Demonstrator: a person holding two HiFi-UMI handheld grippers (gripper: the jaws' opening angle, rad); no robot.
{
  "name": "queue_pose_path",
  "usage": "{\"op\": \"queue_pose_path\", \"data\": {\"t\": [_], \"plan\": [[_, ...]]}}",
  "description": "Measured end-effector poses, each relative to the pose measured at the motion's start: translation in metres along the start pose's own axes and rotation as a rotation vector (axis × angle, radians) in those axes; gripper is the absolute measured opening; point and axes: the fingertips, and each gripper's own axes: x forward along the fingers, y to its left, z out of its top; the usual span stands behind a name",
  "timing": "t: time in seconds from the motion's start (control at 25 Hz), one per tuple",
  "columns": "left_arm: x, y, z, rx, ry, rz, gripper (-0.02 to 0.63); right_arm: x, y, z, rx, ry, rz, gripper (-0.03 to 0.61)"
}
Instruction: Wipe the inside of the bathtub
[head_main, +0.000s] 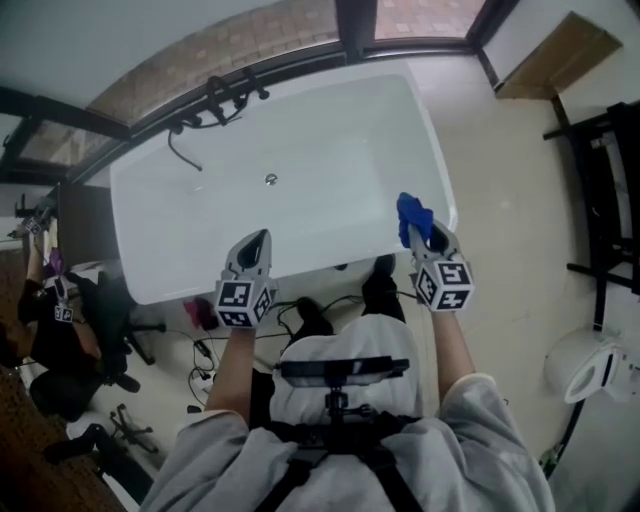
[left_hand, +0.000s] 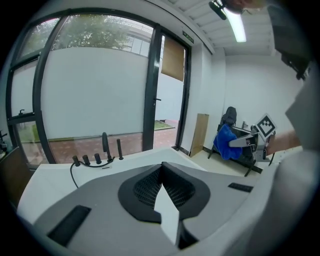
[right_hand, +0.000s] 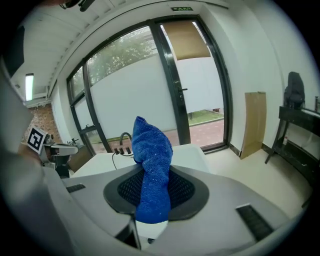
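Observation:
Seen from above in the head view, the white bathtub (head_main: 300, 150) has a small drain (head_main: 271, 180) and black taps (head_main: 215, 100) on its far rim. My right gripper (head_main: 412, 232) hovers over the tub's near right corner, shut on a blue cloth (head_main: 412, 213). In the right gripper view the cloth (right_hand: 152, 170) stands up between the jaws. My left gripper (head_main: 260, 238) is over the near rim, shut and holding nothing. From the left gripper view, the closed jaws of the left gripper (left_hand: 161, 167) point across the tub (left_hand: 100, 172) toward the taps (left_hand: 102, 150).
A black rack (head_main: 600, 200) stands on the right, with a white fixture (head_main: 590, 365) below it. A cardboard sheet (head_main: 555, 55) leans by the glass door. Cables (head_main: 200, 350) lie on the floor near the tub's front. A person (head_main: 50, 330) sits at the left.

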Motion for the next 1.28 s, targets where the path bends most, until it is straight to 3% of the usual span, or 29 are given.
{"op": "queue_pose_path", "data": {"t": [0.36,0.6,0.84,1.28], "plan": [[-0.1,0.057,-0.013,0.0,-0.092,0.05,0.003,-0.031,0.105,-0.023,-0.004,-0.027,0.043,0.109],[-0.154,0.086,-0.024,0.009,-0.144,0.026,0.003,-0.063,0.16,-0.032,-0.034,-0.06,0.006,0.109],[-0.188,0.079,-0.026,0.008,-0.164,0.003,0.003,-0.1,0.174,-0.036,-0.012,-0.066,-0.031,0.109],[-0.216,0.048,-0.041,-0.06,-0.161,0.107,0.003,-0.108,0.145,-0.03,-0.054,-0.02,0.032,0.109]]}}
